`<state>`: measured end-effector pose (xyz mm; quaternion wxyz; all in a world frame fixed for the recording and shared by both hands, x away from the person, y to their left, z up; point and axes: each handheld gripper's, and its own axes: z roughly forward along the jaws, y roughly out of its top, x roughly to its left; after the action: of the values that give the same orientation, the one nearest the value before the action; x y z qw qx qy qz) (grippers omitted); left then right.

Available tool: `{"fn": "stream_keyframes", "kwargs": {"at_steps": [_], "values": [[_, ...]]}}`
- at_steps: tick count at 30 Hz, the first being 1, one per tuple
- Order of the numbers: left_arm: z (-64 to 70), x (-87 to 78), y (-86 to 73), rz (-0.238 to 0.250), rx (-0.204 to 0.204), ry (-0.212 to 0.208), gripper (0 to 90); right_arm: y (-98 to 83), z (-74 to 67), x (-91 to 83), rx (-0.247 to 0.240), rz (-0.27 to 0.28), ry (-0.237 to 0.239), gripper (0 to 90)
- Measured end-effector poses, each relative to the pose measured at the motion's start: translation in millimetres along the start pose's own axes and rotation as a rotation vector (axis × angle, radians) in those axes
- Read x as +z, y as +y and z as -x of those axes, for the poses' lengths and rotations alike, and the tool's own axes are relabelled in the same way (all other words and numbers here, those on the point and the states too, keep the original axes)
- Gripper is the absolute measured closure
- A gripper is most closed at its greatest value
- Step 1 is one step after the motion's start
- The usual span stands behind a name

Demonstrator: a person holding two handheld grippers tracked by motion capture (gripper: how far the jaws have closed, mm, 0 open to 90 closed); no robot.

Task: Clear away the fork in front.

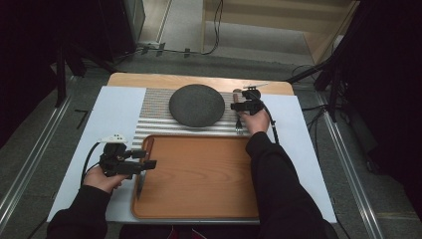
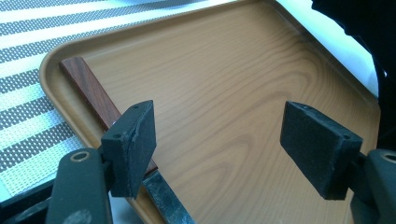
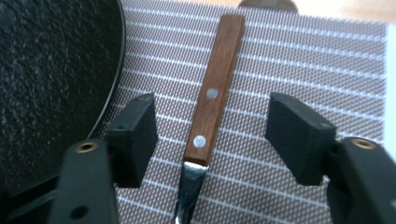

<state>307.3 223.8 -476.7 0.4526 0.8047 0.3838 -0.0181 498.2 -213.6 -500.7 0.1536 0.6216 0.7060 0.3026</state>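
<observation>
Lying flat on the striped woven placemat (image 3: 299,70), wooden-handled fork (image 3: 212,95), long axis along the right gripper (image 3: 210,133), handle pointing away; jaws open astride it, apparently untouched. Left gripper (image 2: 217,140) jaws open too.

Wooden table (image 1: 149,79) under a white sheet (image 1: 114,107), with a striped placemat (image 1: 154,117) at the far middle and a brown wood-grain tray (image 1: 199,174) on the near side, overlapping the mat's near edge.
</observation>
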Motion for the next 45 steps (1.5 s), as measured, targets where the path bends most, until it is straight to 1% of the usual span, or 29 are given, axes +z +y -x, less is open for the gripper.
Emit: {"fn": "stream_keyframes", "kwargs": {"at_steps": [2,4,5,7,9,11,12,13,15,16,18,19,22,23,24,26,29,33,35,37,41,43,45], "values": [[0.0,0.4,-0.1,-0.001,0.0,0.0,27.5,1.3,-1.2,1.4,0.012,-0.041,0.007,37.5],[0.0,0.9,0.0,-0.003,0.001,-0.002,27.5,2.7,-2.9,2.8,0.018,-0.069,0.004,41.7],[0.0,1.0,0.1,-0.007,0.003,-0.002,27.5,3.1,-3.7,3.2,0.017,-0.077,0.0,42.4],[0.2,1.3,0.0,-0.007,0.004,-0.001,27.5,4.0,-5.9,3.3,0.013,-0.086,-0.023,47.9],[0.3,1.3,0.0,-0.009,0.006,0.001,27.5,5.8,-6.5,3.0,0.03,-0.1,-0.035,52.9],[0.0,1.1,0.0,-0.007,0.003,0.0,27.5,6.6,-7.5,2.7,0.038,-0.111,-0.045,55.8],[-0.2,1.0,0.0,-0.006,0.002,0.001,27.5,6.8,-8.5,2.4,0.034,-0.117,-0.055,58.1],[-0.3,0.8,0.0,-0.007,0.003,0.001,27.5,6.9,-10.4,2.3,0.019,-0.125,-0.075,60.7],[-0.3,0.7,0.0,-0.005,0.001,0.001,27.5,6.8,-12.7,2.3,0.007,-0.131,-0.09,61.9],[-0.2,0.7,0.0,-0.004,0.001,0.001,27.5,6.3,-15.3,2.0,-0.001,-0.138,-0.106,67.2],[0.0,0.9,0.1,-0.006,0.003,0.002,27.5,5.9,-16.1,1.9,-0.004,-0.14,-0.114,68.8],[0.0,1.1,0.1,-0.007,0.005,0.004,27.5,4.9,-17.5,1.9,-0.012,-0.137,-0.126,69.0],[0.5,2.2,0.3,-0.012,0.007,0.005,27.5,1.6,-19.2,2.2,-0.004,-0.113,-0.144,70.4],[0.9,2.6,0.2,-0.012,0.006,0.003,27.5,0.3,-18.7,1.9,0.012,-0.103,-0.144,73.4],[1.4,2.6,0.2,-0.013,0.008,0.002,27.6,-1.0,-17.6,1.6,0.02,-0.093,-0.143,74.3],[1.8,2.3,0.0,-0.014,0.011,0.001,27.5,-2.1,-15.4,1.3,0.02,-0.086,-0.13,74.5],[1.9,2.0,-0.2,-0.013,0.014,0.0,28.4,-1.6,-14.8,0.8,0.007,-0.089,-0.124,74.7],[0.9,1.9,0.2,-0.008,0.008,0.0,28.4,0.1,-12.1,-0.2,0.006,-0.104,-0.107,74.9],[0.1,2.0,0.4,-0.008,0.002,-0.002,28.3,0.7,-10.9,-1.3,0.014,-0.115,-0.1,75.0],[-0.1,2.7,0.5,-0.005,-0.005,-0.006,28.3,1.3,-10.8,-2.5,0.009,-0.124,-0.095,75.0],[0.0,3.5,0.7,-0.006,-0.002,-0.004,28.3,3.6,-9.1,-8.1,0.005,-0.101,-0.076,75.1],[-0.3,3.6,0.8,-0.004,-0.003,-0.006,28.3,5.4,-8.4,-12.6,-0.005,-0.091,-0.069,75.1],[-0.5,3.5,1.0,-0.003,-0.003,-0.006,28.3,6.9,-7.7,-16.9,-0.002,-0.082,-0.065,75.1]]}}
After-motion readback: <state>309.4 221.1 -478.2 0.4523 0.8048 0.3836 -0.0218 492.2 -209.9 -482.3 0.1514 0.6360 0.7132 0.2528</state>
